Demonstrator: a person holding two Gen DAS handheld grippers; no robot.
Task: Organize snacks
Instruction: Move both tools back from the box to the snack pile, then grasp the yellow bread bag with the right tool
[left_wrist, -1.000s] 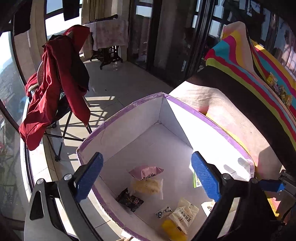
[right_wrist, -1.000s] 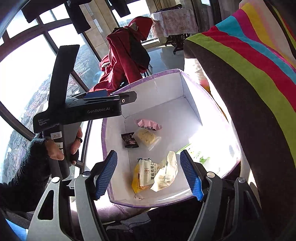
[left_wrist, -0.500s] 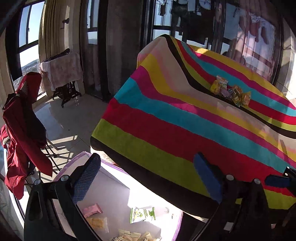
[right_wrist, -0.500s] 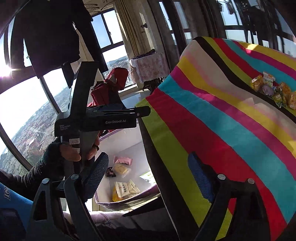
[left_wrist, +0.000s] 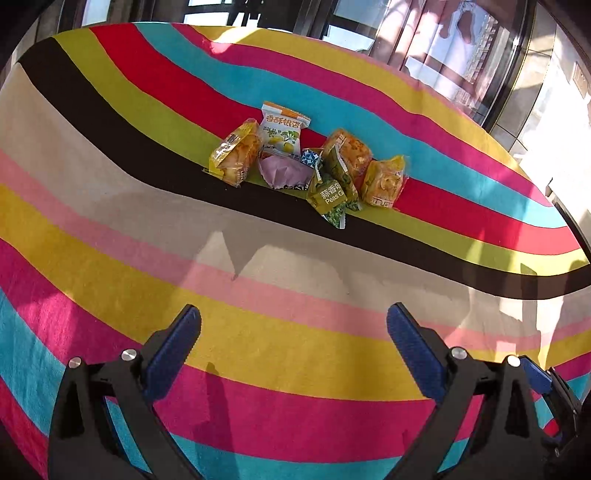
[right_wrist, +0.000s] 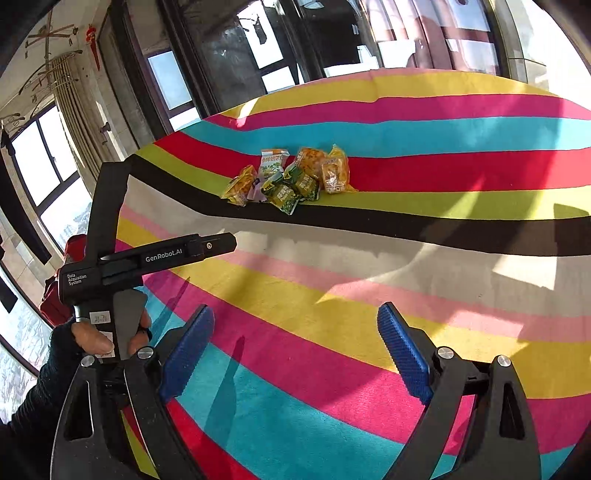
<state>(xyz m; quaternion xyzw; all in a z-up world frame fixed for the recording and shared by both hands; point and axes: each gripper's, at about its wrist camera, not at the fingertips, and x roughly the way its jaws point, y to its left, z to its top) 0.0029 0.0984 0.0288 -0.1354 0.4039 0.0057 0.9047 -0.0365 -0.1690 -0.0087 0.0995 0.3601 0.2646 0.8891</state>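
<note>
Striped cloth (left_wrist: 258, 354); snack pile (left_wrist: 306, 166) far; both grippers empty.

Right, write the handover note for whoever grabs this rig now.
Left hand-held gripper: open, empty, above the striped tablecloth.
Right hand-held gripper: jaws opening, nothing between them.
Remaining snacks: a small heap of yellow, orange, green, white and lilac packets on the cloth ahead of both grippers, untouched.
Done: nothing visible here.
Left: pick up the heap packet by packet.
</note>
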